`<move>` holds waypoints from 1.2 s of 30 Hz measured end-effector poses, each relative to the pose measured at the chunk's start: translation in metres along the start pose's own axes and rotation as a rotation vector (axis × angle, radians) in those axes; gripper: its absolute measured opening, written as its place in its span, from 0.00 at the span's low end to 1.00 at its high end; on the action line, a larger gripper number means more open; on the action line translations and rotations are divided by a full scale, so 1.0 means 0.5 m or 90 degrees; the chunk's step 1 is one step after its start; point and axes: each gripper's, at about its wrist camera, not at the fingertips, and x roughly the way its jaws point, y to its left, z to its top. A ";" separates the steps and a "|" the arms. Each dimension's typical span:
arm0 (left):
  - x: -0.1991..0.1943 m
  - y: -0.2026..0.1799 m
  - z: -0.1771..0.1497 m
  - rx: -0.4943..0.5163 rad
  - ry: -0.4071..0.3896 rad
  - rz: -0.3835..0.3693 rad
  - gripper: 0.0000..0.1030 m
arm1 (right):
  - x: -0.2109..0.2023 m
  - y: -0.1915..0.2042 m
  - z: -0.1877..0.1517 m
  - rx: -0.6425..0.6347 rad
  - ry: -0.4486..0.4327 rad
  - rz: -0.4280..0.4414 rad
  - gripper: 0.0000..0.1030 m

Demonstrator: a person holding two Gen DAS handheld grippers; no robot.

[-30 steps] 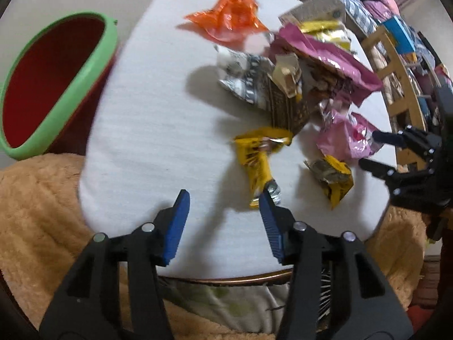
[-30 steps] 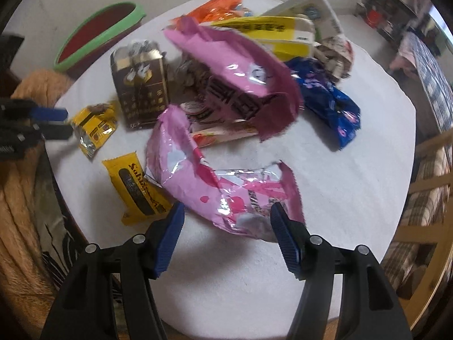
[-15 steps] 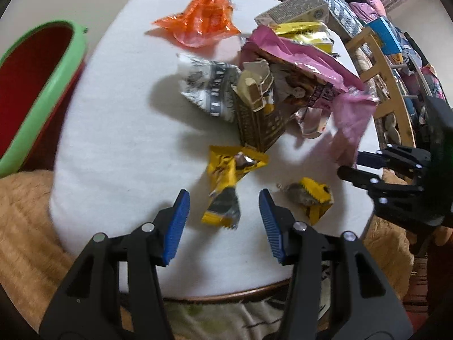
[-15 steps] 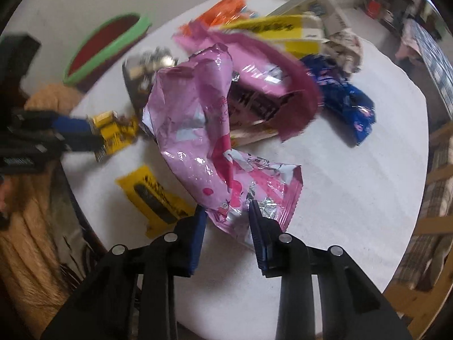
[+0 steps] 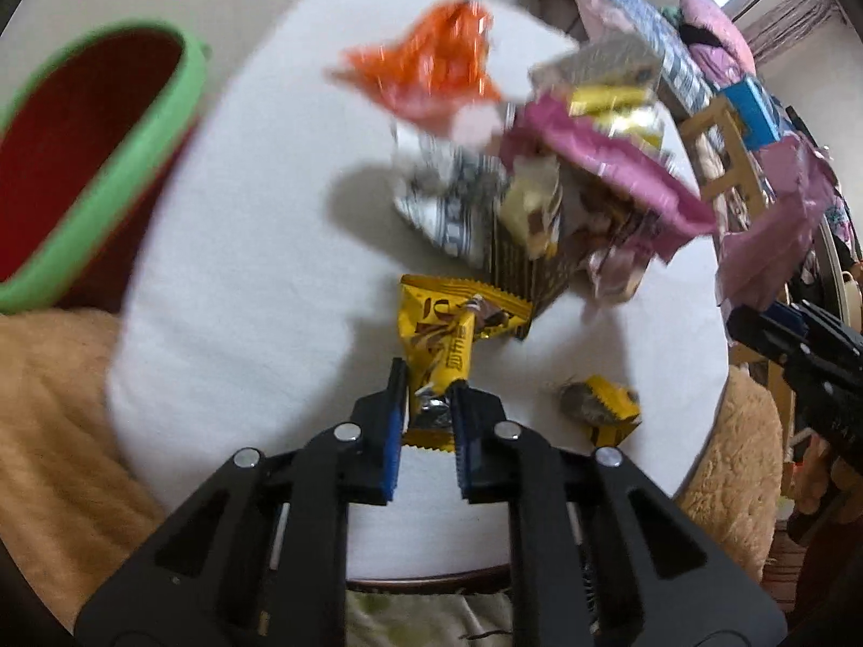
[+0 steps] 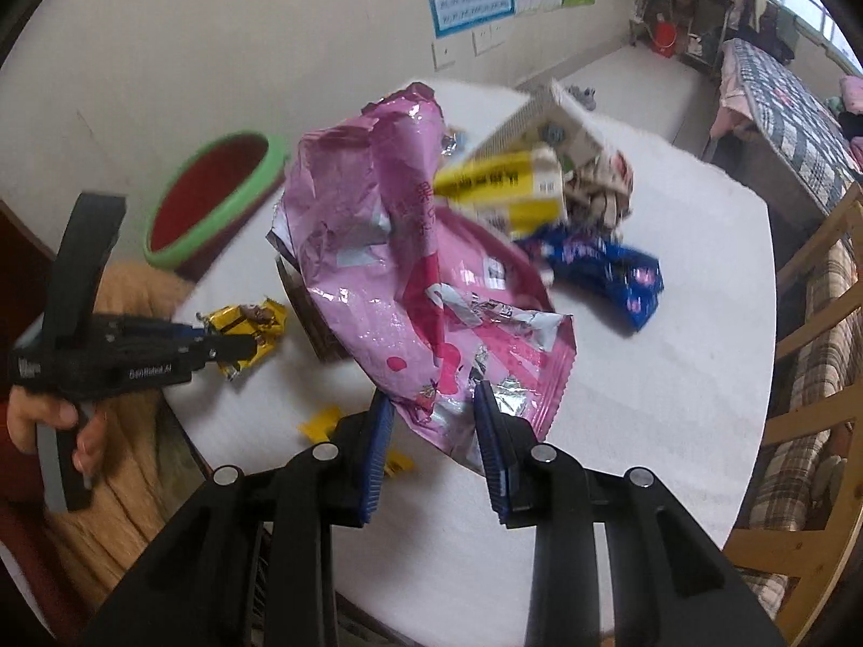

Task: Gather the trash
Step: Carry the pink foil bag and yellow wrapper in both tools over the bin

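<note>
A yellow snack wrapper (image 5: pixel 439 329) lies near the front edge of the round white table (image 5: pixel 242 269). My left gripper (image 5: pixel 429 377) is closing, and its blue pads press the wrapper's near end. In the right wrist view the left gripper (image 6: pixel 237 348) shows at the left with the yellow wrapper (image 6: pixel 248 321) at its tips. My right gripper (image 6: pixel 432 392) is shut on the lower edge of a crumpled pink foil bag (image 6: pixel 377 248), which hangs lifted above the table. A red bin with a green rim (image 5: pixel 124 172) stands left of the table.
More trash sits mid-table: an orange wrapper (image 5: pixel 431 70), a magenta bag (image 5: pixel 604 167), a dark brown box (image 5: pixel 523 275), a small yellow wrapper (image 5: pixel 604 410), a blue wrapper (image 6: pixel 609 269) and a yellow box (image 6: pixel 507 183). A wooden chair (image 6: pixel 809 323) stands right; a tan fuzzy cushion (image 5: pixel 54 431) lies below.
My left gripper moved in over the yellow wrapper and closed on it. My right gripper closed on the pink bag and raised it off the table.
</note>
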 end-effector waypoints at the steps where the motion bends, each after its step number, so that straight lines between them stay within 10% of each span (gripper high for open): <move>1: -0.022 -0.002 0.005 0.006 -0.024 0.011 0.14 | -0.004 0.006 0.009 0.005 -0.010 0.002 0.29; 13: -0.174 0.007 0.065 0.016 -0.191 0.121 0.14 | -0.022 0.063 0.085 0.027 -0.077 0.036 0.29; 36: -0.220 0.083 0.074 -0.039 -0.236 0.167 0.14 | -0.007 0.145 0.152 -0.005 -0.096 0.077 0.29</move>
